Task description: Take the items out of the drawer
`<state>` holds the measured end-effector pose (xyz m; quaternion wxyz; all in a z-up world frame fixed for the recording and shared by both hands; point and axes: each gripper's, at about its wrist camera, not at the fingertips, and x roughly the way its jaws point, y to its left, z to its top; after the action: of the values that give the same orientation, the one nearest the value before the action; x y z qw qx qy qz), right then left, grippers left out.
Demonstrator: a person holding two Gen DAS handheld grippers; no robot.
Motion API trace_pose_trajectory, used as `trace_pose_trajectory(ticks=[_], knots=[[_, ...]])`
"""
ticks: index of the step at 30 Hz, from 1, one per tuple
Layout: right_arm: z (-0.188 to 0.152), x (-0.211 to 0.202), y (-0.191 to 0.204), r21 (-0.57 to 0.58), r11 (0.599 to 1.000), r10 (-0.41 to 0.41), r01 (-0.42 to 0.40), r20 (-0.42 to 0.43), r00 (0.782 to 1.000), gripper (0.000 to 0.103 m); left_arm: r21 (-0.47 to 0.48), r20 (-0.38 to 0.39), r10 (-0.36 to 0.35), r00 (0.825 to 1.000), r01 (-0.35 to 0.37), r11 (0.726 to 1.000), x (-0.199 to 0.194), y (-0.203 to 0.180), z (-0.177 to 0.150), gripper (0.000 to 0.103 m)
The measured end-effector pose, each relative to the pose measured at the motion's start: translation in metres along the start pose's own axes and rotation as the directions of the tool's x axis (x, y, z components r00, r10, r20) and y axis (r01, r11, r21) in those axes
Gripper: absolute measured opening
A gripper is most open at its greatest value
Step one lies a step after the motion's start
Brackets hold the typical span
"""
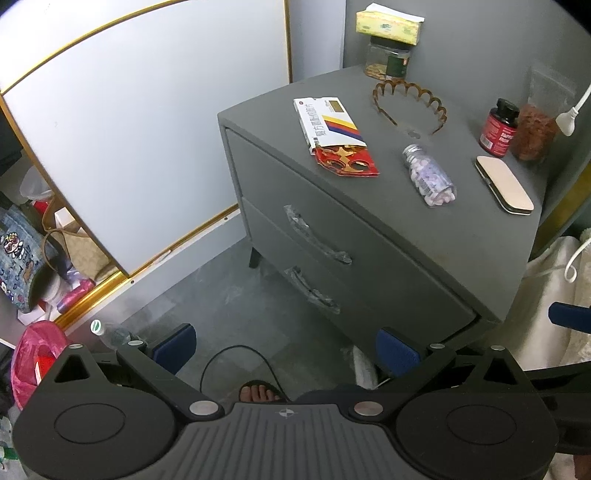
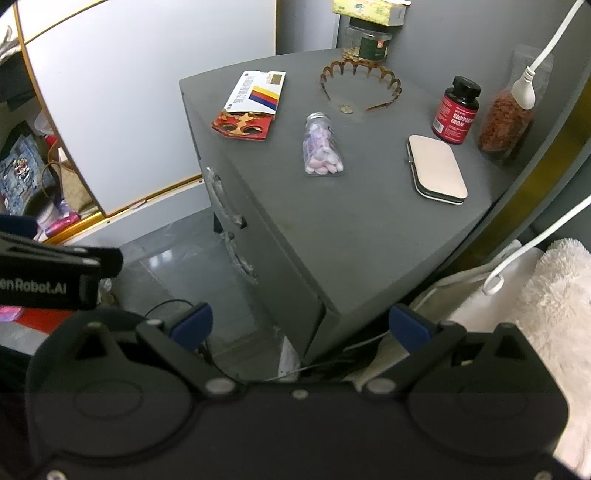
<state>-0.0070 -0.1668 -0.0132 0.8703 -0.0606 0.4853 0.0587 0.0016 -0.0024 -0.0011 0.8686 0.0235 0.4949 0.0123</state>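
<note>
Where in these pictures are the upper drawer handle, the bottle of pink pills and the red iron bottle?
upper drawer handle (image 1: 317,239), left wrist view, middle of the bar.
bottle of pink pills (image 2: 322,149), right wrist view, middle of the clear body.
red iron bottle (image 2: 455,115), right wrist view, on its red label.

A tissue box (image 1: 388,25) sits on a jar (image 1: 388,57) by the wall, a white plug (image 2: 523,88) hangs nearby, and a pink bag (image 1: 33,354) lies on the floor.
</note>
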Motion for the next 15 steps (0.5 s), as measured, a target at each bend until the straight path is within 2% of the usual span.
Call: trace_pose_trajectory(ticks=[7,11,15], knots=[[0.001,0.001,-0.001,-0.001,1.000,0.004,-0.004,0.006,1.000,0.103,0.023,-0.004,0.028,1.000,-0.028,0.999,0.007,-0.010,0.004,0.103],[0.001,0.000,-0.001,-0.006,1.000,0.007,-0.007,0.006,1.000,0.103,0.003,0.004,-0.010,1.000,0.010,1.000,0.002,0.000,0.001,0.103],[0.002,0.000,-0.001,-0.008,1.000,0.009,-0.009,0.005,1.000,0.103,0.004,0.003,-0.012,1.000,0.012,1.000,0.002,0.001,0.003,0.103]])
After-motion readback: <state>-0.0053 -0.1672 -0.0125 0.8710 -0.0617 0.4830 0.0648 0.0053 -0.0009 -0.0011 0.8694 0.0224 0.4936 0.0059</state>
